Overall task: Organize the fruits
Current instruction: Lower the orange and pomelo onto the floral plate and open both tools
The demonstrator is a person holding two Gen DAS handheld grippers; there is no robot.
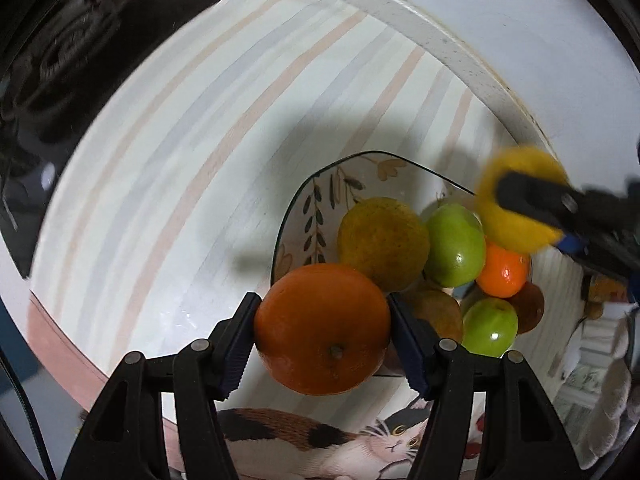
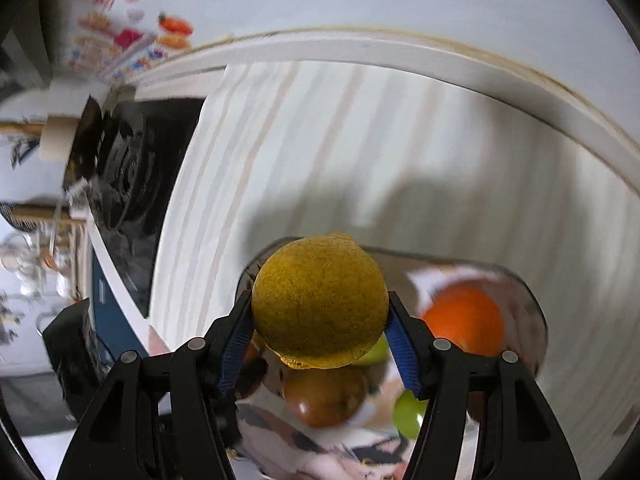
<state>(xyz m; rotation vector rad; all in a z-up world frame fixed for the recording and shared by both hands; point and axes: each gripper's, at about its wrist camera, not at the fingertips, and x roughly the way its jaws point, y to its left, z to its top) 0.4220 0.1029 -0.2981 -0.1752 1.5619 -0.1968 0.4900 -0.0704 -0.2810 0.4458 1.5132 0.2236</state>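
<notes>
With our left gripper pinching an orange and our right gripper pinching a lemon, both above the crowded plate, we risk round fruit slipping from the pads or knocking the heaped pile off the rim

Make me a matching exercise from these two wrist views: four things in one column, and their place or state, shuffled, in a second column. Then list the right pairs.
Things
1. large orange
2. lemon
3. small orange
4. cat picture

Place or state
A. printed on the surface near the plate
B. clamped in the left gripper
C. lying in the pile on the plate, next to a green fruit
D. clamped in the right gripper, above the plate

Pairs: 1-B, 2-D, 3-C, 4-A
</notes>
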